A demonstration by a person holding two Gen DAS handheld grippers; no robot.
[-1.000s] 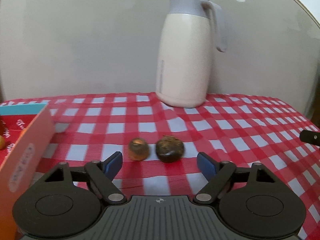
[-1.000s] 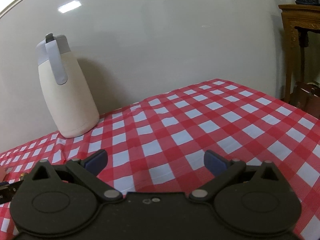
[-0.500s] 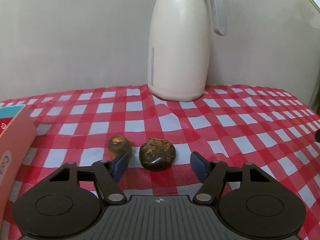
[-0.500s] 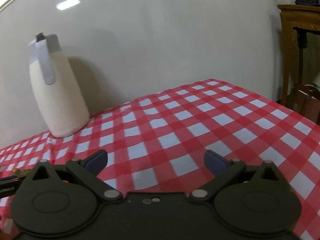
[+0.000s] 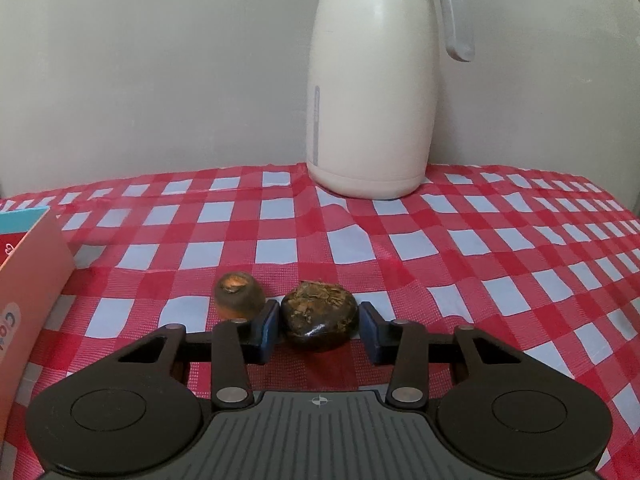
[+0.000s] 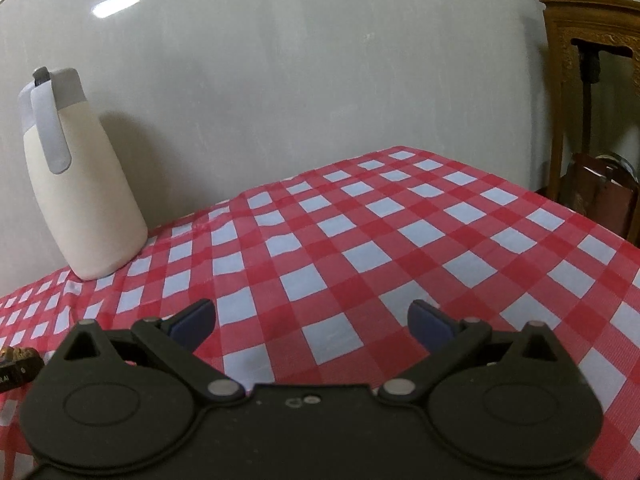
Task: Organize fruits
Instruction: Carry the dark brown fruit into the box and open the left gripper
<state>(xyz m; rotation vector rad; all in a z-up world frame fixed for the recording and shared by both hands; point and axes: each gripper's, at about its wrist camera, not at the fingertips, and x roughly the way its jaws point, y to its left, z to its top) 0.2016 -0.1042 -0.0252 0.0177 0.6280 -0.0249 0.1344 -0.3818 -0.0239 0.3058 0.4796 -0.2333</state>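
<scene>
Fruit was the concern: a dark fruit (image 5: 319, 322) lay on the checked table (image 5: 460, 240), in front of the jug (image 5: 374, 80) and well apart from it. It sat squarely between the blue pads of the left gripper (image 5: 319, 330). The pads stood narrow, the left pad (image 5: 267, 330) about touching its skin, the right pad (image 5: 370, 332) just beside it; I could not tell that the grip was firm. Its long axis ran side to side, straight across the jaw line, so closing would squeeze it end to end. A smaller orange fruit (image 5: 239, 294) lay outside the left pad, close against it, on the side away from the jug's handle; closing looked unlikely to trap it. A box (image 5: 28, 292) stood further that way. The right gripper (image 6: 314, 326), wide open and holding nothing, hovered over bare cloth on the jug's handle side, clearly the farther one.
</scene>
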